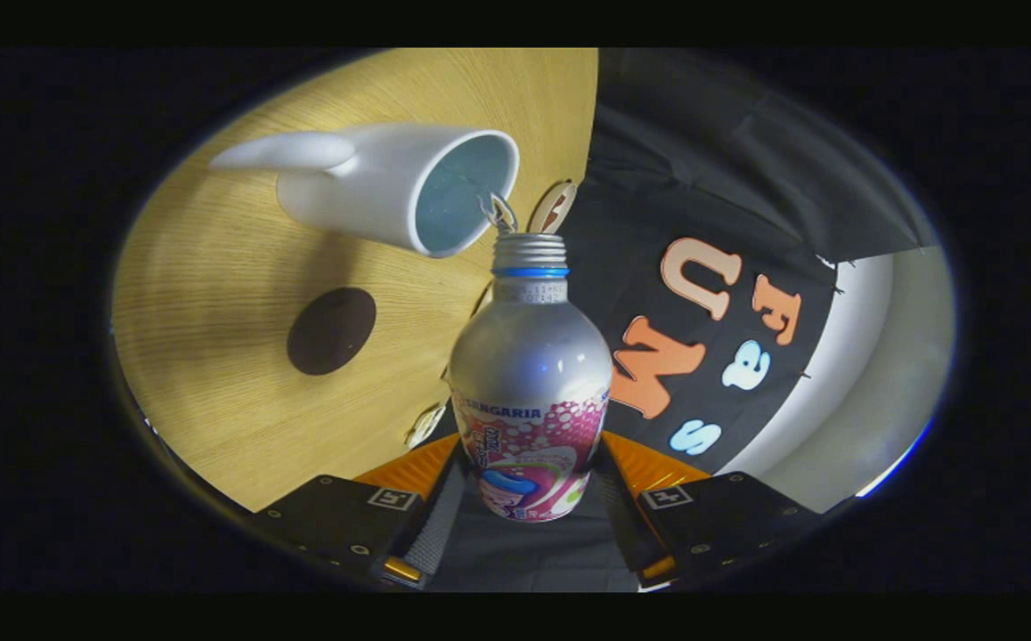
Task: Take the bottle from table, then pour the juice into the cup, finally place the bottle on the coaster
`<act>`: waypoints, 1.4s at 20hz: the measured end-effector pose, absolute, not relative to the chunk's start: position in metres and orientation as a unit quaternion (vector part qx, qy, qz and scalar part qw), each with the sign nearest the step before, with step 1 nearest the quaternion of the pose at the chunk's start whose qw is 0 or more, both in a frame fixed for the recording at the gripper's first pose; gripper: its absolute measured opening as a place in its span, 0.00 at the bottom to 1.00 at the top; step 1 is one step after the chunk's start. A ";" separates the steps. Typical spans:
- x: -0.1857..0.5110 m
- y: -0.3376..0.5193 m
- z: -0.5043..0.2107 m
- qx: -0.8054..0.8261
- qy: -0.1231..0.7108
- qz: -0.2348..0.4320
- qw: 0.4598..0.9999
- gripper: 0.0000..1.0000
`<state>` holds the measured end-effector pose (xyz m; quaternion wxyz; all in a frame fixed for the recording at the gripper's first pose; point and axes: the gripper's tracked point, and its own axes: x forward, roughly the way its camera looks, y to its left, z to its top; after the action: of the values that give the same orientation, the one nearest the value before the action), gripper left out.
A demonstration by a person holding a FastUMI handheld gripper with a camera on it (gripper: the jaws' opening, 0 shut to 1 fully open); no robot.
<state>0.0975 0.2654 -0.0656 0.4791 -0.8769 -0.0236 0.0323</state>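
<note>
The gripper (531, 499) holds the bottle (529, 392) by its lower body, one finger pressed on each side of the printed label. The silver bottle's long axis runs straight forward along the fingers, its open threaded neck with a blue ring pointing away toward the white cup (400, 182). The neck sits just at the cup's rim. The label reads "SANGARIA" above pink bubbles. A dark round coaster (331, 330) lies on the wooden table (213, 267), near the cup.
</note>
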 end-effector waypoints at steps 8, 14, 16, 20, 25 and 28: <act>0.101 0.275 -0.063 -0.889 -0.032 0.038 0.456 0.76; 0.105 0.276 -0.058 -0.899 -0.033 0.040 0.435 0.76; 0.103 0.277 -0.057 -0.901 -0.038 0.037 0.430 0.76; 0.102 0.279 -0.057 -0.906 -0.039 0.037 0.421 0.76; 0.101 0.280 -0.055 -0.911 -0.039 0.035 0.408 0.76; 0.101 0.280 -0.054 -0.914 -0.037 0.035 0.403 0.76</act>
<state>0.1008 0.2804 -0.0540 0.4033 -0.9137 -0.0370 0.0349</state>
